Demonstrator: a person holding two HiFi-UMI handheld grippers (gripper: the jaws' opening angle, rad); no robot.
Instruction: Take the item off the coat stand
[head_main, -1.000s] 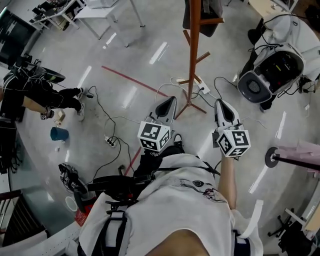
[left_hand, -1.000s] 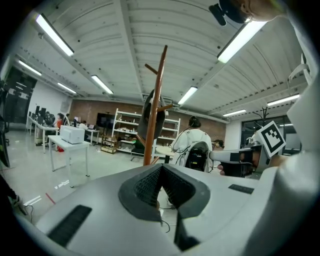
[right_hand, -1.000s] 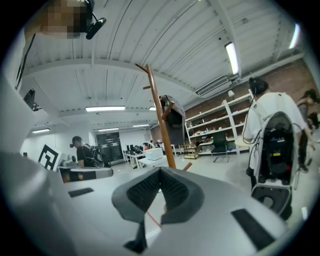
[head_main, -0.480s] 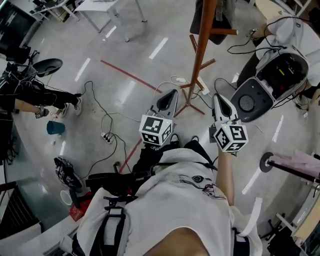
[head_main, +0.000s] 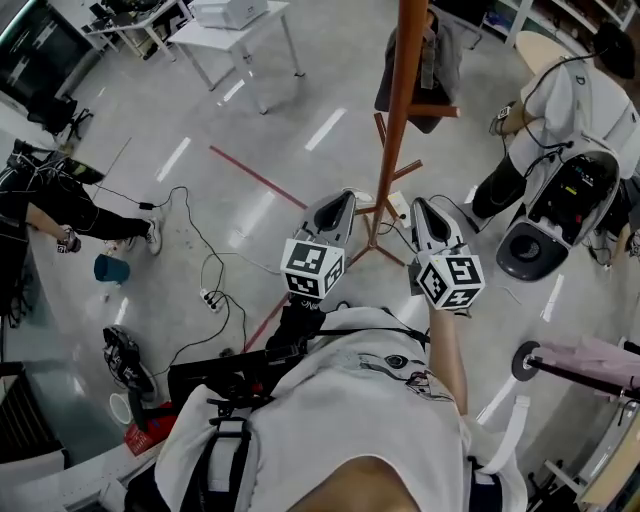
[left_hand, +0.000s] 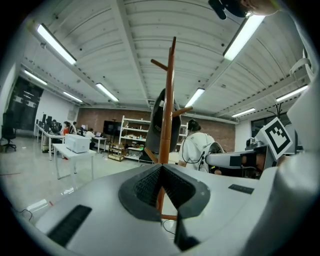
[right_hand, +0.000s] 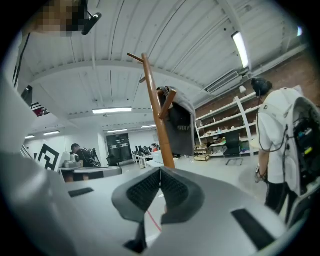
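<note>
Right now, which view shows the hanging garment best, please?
Right gripper view: the garment hangs clear beside the pole. The left gripper view has the pole across it; the head view sees it from above.

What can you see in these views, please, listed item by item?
coat stand: one, brown wood, floor centre, ahead of both grippers
garment: one, dark, hanging on the stand's upper pegs
table: one, white, upper left
cup: one, blue, floor at left
tape line: one, red, floor left of stand
power strip: at least one, white, floor left
bystander: one, white top, right
left gripper: one, grey, jaws shut, empty
right gripper: one, grey, jaws shut, empty
</note>
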